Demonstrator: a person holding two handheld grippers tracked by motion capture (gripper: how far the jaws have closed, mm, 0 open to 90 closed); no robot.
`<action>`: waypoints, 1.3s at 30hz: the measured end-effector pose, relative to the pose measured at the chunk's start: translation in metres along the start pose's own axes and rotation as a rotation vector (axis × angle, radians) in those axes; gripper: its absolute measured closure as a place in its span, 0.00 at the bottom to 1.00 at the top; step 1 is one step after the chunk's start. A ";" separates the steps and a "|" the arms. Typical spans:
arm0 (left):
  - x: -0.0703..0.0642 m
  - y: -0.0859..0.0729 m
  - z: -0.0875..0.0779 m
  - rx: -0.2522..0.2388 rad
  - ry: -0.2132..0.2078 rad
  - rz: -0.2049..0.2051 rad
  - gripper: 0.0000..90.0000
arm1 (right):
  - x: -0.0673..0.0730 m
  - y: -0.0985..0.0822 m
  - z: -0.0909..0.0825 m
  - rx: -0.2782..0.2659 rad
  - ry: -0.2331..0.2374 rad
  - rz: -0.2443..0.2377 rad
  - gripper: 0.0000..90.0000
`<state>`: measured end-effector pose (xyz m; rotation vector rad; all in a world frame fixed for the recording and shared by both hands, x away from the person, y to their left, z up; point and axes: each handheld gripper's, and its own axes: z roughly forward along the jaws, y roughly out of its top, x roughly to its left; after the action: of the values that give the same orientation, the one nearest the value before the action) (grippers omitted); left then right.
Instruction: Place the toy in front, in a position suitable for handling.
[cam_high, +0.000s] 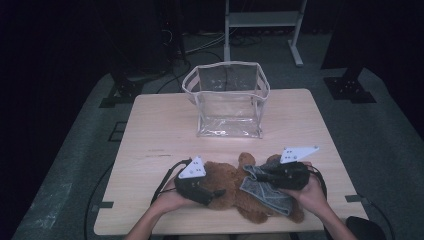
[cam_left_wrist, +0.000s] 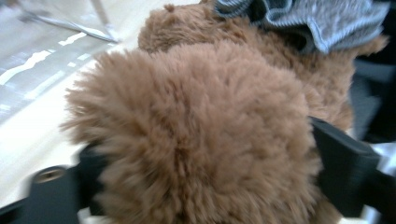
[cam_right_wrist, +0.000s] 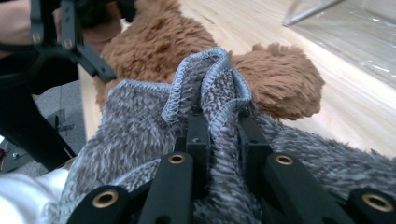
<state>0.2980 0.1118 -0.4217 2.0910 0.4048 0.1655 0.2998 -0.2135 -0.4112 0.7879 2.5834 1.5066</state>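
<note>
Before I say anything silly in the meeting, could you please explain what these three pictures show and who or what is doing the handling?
No robot arm here: a person sits at a wooden table holding a hand-held claw in each hand. The wide picture comes from a fixed camera above, looking forward and down. The other two come from cameras riding on each claw, looking along its black jaws.

On the table lies a brown teddy bear wearing a grey knitted garment; behind it stands a clear plastic bag, open at the top.

The left claw has the bear's furry brown body between its jaws, one jaw on either side. The right claw is shut on a fold of the grey garment, pinching its stitched edge.
</note>
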 end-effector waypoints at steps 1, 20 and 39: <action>0.002 0.000 0.000 0.010 -0.020 -0.017 0.06 | 0.004 -0.002 0.000 0.002 0.003 -0.015 0.87; 0.013 0.026 0.017 -0.025 0.228 0.222 0.52 | -0.030 0.041 -0.022 -0.076 -0.013 0.023 0.85; 0.009 -0.008 0.002 -0.027 0.091 0.114 0.13 | 0.009 0.004 0.000 -0.009 -0.063 -0.081 0.88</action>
<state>0.3047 0.1172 -0.4303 2.0864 0.3354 0.3325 0.2938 -0.2083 -0.4063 0.7084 2.5292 1.4458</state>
